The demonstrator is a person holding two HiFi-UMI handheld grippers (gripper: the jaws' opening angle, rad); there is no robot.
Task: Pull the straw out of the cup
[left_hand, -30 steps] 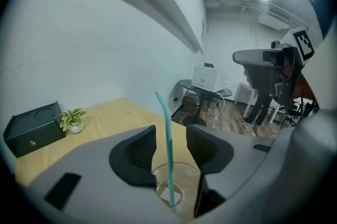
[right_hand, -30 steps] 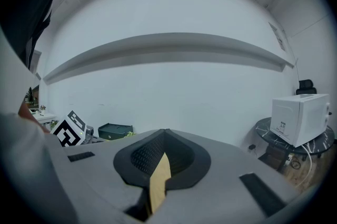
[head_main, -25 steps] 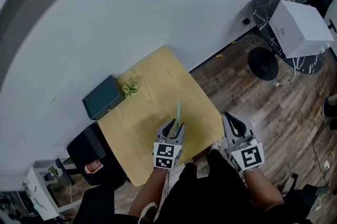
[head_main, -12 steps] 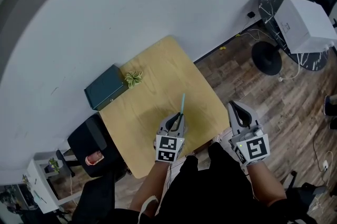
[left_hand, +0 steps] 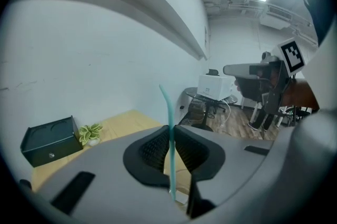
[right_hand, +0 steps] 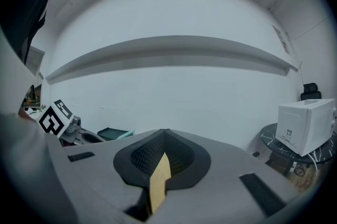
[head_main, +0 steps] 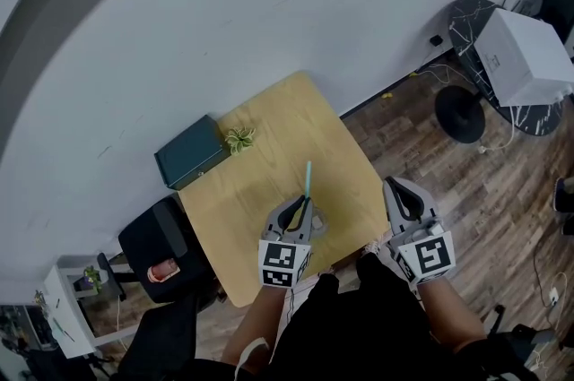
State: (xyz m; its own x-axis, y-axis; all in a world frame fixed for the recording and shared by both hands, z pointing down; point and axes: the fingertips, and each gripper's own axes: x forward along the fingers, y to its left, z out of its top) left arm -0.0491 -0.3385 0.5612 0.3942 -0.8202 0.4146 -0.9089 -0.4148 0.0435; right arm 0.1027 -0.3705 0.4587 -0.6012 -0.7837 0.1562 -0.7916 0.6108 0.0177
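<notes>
Since 1 second ago, the left gripper point(head_main: 302, 203) has closed its 2 jaws on the straw point(head_main: 308, 177) and risen a little above the table point(head_main: 269, 137). At that time the jaws stood apart around the straw.

Left gripper point(left_hand: 171, 132): pads pressed against the teal straw point(left_hand: 168, 107) from both sides. The straw stands nearly upright, and its bent top leans left in the left gripper view. Its upper part stands well above the jaws and its lower part runs down between them.

Cup point(head_main: 318, 221): clear and hard to make out, on the table just beside the left gripper's tips. Whether the straw's lower end is inside the cup cannot be told.

Right gripper point(head_main: 395, 184): off the table's right edge, over the wooden floor point(head_main: 421, 137), well apart from the straw. In the right gripper view point(right_hand: 165, 132) its pads meet at the tips with nothing gripped; a strip of the table's wood shows through the gap below them.

Other items: a dark green box point(head_main: 190, 153) sits at the table's far left corner against the wall. A small potted plant point(head_main: 239, 138) stands just beside it. A white box point(head_main: 525, 56) rests on a round dark table point(head_main: 466, 16) at the far right.
</notes>
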